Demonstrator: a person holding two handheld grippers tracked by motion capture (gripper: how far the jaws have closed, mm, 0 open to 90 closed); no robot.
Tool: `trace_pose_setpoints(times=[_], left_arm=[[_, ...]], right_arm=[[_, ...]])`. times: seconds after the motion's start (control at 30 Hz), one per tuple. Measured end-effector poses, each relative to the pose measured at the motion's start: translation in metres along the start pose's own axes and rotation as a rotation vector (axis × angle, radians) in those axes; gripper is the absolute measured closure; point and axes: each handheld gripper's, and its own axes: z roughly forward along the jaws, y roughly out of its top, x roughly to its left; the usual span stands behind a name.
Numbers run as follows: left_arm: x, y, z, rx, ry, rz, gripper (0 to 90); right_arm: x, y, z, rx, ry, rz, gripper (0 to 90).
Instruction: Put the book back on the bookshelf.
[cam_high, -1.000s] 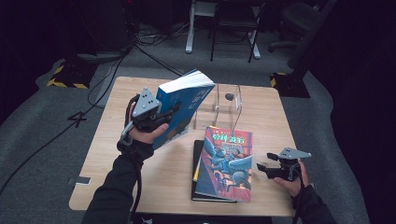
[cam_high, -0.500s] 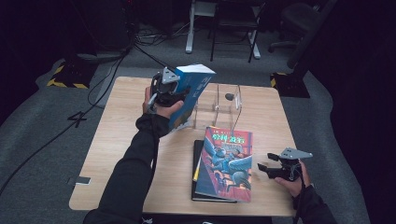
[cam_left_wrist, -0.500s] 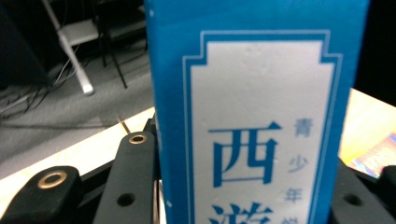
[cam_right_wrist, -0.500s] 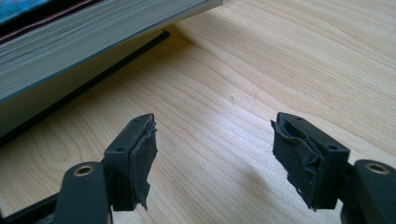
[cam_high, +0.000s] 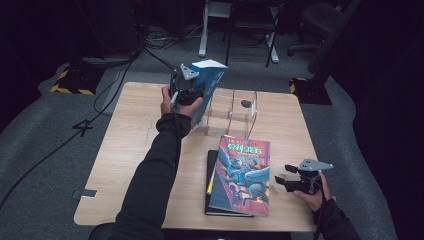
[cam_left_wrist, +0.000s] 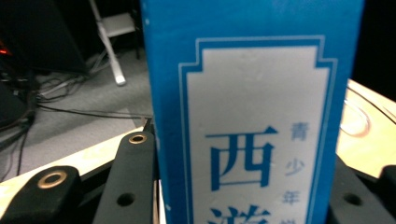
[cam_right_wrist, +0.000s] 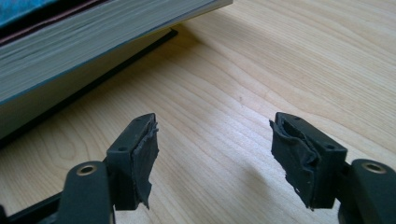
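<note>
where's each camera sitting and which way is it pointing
High view: above the person's side, facing forward and down on the wooden table; both forearms show.
Left gripper view: on the left gripper, facing the blue book in its jaws.
Right gripper view: on the right gripper, low over the table.
Shared: the colourful stacked book, its page edge.

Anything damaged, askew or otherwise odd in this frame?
Yes. The rubber pads on the right gripper look torn and ragged at the edges, peeling off both open jaws. Also, the colourful book lies skewed on the dark book beneath it, overhanging it. The left gripper grips the blue book normally.
</note>
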Motion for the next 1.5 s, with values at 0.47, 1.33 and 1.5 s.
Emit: trace_pose_setpoints(times=[0.47,1.33,1.5], left_arm=[[0.006,-0.043,0.007,-0.061,-0.043,-0.045,60.6],[0.018,-0.082,-0.05,-0.073,-0.166,-0.016,57.4],[0.019,-0.069,-0.054,-0.06,-0.171,0.021,55.5]], right_arm=[[0.0,0.0,0.0,-0.005,0.009,-0.008,32.5],[0.005,0.001,0.003,0.021,0.0,-0.028,32.4],[0.005,0.001,0.004,0.032,0.003,-0.03,32.5]])
